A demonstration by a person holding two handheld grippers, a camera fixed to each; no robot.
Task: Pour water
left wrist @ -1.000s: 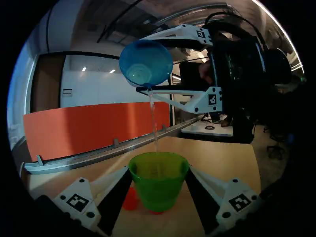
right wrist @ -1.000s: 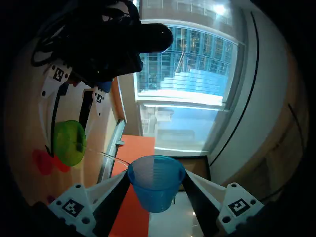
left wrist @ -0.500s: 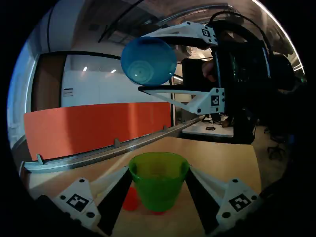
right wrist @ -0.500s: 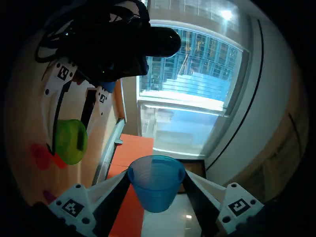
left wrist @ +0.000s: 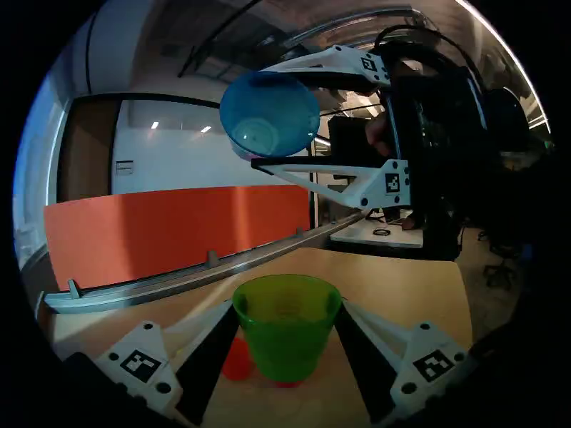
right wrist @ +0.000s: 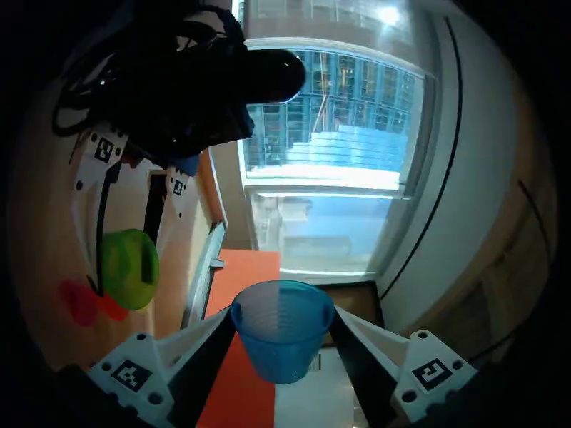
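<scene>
The left gripper point(left wrist: 285, 308) has its jaws partly closed, both fingers pressed on the sides of the green cup point(left wrist: 287, 335). The cup is translucent lime plastic, tapered to a narrower base and upright with its mouth up; it is over the wooden table point(left wrist: 400, 285), well in from the far edge where a metal rail point(left wrist: 178, 274) runs below an orange panel point(left wrist: 171, 225); whether its base touches the tabletop I cannot tell. A red spot point(left wrist: 235, 359) lies on the table just beside its base.

High above it, the right gripper point(left wrist: 260, 118) clamps the blue cup point(left wrist: 270, 114) between both fingers, jaws at about the same width. This cup is translucent blue and tipped on its side, mouth turned towards the left gripper's camera, with its pale round bottom showing through the opening.

In the right gripper view the blue cup point(right wrist: 282, 342) sits between that gripper's point(right wrist: 282, 314) fingers; faint ridges ring its wall. The green cup point(right wrist: 128, 267) shows farther off in the left gripper point(right wrist: 125, 250), with a window point(right wrist: 335, 178) behind.
</scene>
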